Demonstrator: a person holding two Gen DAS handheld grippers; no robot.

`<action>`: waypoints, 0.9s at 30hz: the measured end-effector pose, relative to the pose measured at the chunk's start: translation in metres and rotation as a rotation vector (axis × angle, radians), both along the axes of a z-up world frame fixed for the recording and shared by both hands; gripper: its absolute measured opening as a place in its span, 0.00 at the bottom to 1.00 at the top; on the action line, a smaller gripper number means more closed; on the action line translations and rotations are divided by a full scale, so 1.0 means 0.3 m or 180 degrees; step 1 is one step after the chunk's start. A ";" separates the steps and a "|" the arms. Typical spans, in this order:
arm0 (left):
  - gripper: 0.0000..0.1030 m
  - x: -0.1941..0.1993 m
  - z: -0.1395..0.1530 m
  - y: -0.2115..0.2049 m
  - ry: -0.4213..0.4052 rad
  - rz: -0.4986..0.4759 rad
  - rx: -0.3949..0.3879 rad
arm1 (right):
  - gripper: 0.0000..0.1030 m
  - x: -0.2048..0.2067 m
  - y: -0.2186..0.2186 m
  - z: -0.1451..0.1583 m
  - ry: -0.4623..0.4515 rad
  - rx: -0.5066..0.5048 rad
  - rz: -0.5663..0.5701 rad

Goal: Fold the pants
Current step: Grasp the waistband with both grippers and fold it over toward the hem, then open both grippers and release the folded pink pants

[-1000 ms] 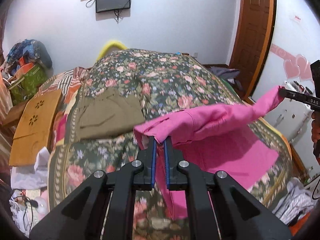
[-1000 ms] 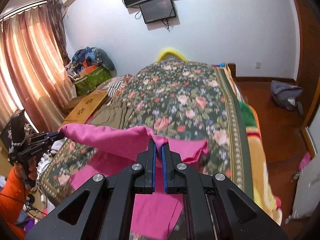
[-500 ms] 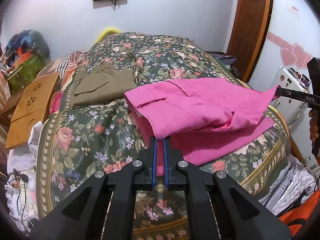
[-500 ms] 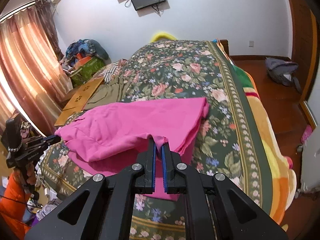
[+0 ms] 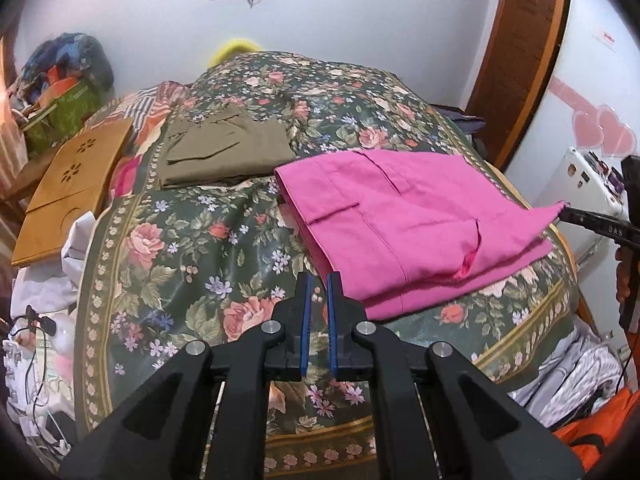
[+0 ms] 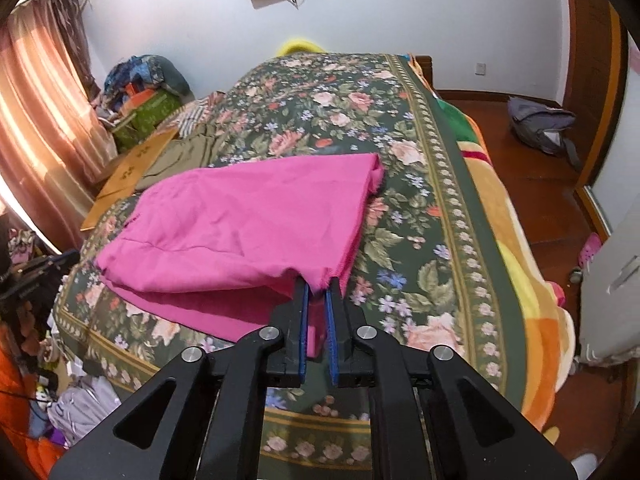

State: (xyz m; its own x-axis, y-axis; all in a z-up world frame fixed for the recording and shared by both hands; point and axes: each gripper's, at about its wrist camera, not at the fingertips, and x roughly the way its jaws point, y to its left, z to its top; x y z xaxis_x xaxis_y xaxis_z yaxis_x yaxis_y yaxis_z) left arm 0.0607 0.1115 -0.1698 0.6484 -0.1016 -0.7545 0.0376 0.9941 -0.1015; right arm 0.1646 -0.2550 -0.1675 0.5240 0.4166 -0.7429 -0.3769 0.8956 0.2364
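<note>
One pair of pink pants (image 5: 404,220) is now lying folded on the floral bedspread (image 5: 192,248), long axis running across the bed, no longer hanging aloft. The left gripper (image 5: 317,280) has let go, fingers slightly parted; the right gripper (image 6: 316,286) is still lifting a corner. One olive garment (image 5: 224,152) is lying beyond.

My left wrist camera looks along my fingers (image 5: 304,312) from the bed's (image 5: 168,264) near left corner toward its head. My right one faces likewise from the near right corner. Both share the pink pants (image 5: 400,220) (image 6: 248,216) close ahead.
</note>
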 end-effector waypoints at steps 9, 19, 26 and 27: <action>0.26 0.104 0.075 -0.070 -0.0106 -0.0016 -0.0057 | 0.34 0.002 -0.045 0.122 -0.0342 -0.0035 -0.0217; 0.36 0.162 -0.004 -0.219 0.0072 -0.0330 -0.0211 | 0.34 0.032 0.122 0.036 -0.0226 0.0022 0.0174; 0.36 0.141 -0.114 -0.241 0.0328 -0.0410 -0.0186 | 0.34 0.015 0.143 -0.127 0.0247 -0.0017 0.0319; 0.36 0.136 -0.123 -0.243 0.0311 -0.0407 -0.0192 | 0.34 0.009 0.137 -0.133 0.0250 0.0018 0.0304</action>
State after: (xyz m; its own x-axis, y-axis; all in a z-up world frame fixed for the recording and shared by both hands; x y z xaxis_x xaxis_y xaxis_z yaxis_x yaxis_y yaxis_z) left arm 0.1013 0.0386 -0.2068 0.5512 -0.2257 -0.8033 0.1505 0.9738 -0.1704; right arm 0.1673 -0.2139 -0.2075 0.4220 0.4661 -0.7776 -0.4405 0.8551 0.2735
